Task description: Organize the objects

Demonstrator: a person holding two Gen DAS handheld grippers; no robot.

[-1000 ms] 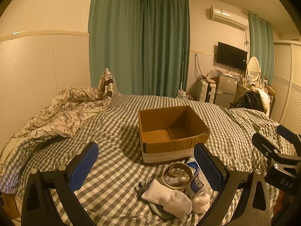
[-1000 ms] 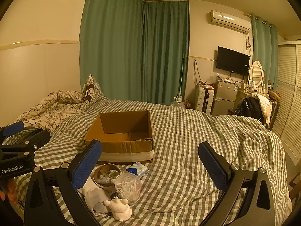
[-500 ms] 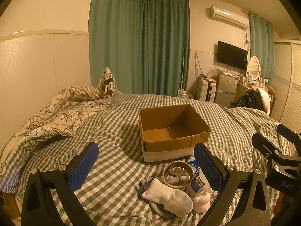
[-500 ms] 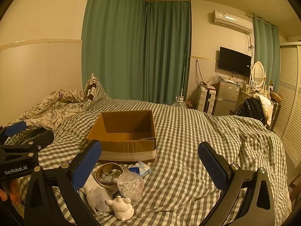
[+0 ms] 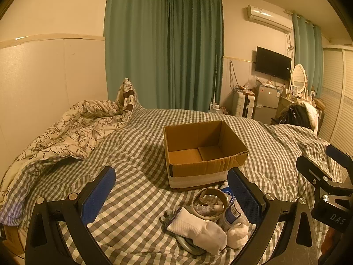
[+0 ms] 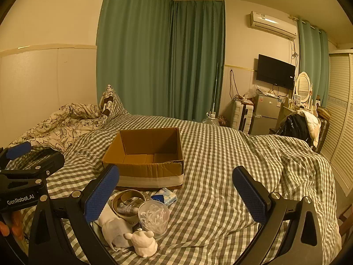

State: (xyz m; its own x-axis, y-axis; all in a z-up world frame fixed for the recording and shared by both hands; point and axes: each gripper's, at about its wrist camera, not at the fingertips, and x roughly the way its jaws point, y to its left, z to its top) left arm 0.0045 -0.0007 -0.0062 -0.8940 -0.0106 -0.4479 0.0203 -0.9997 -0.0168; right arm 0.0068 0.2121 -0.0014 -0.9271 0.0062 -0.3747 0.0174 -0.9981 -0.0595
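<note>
- Left gripper (image 5: 171, 195): fingers wide apart, holding nothing.
- Right gripper (image 6: 176, 195): fingers wide apart, holding nothing.
- Cardboard box (image 5: 204, 154) at frame centre, small things below it.

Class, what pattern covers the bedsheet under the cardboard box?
A grey-and-white check on the bedsheet, clearest in the right wrist view.

Open cardboard box (image 5: 205, 152) sits upright and empty mid-bed.
Just before it huddle a tape roll (image 5: 209, 204), white sock (image 5: 197, 229), swab cup (image 6: 154, 217), bear figurine (image 6: 143, 243).
</note>
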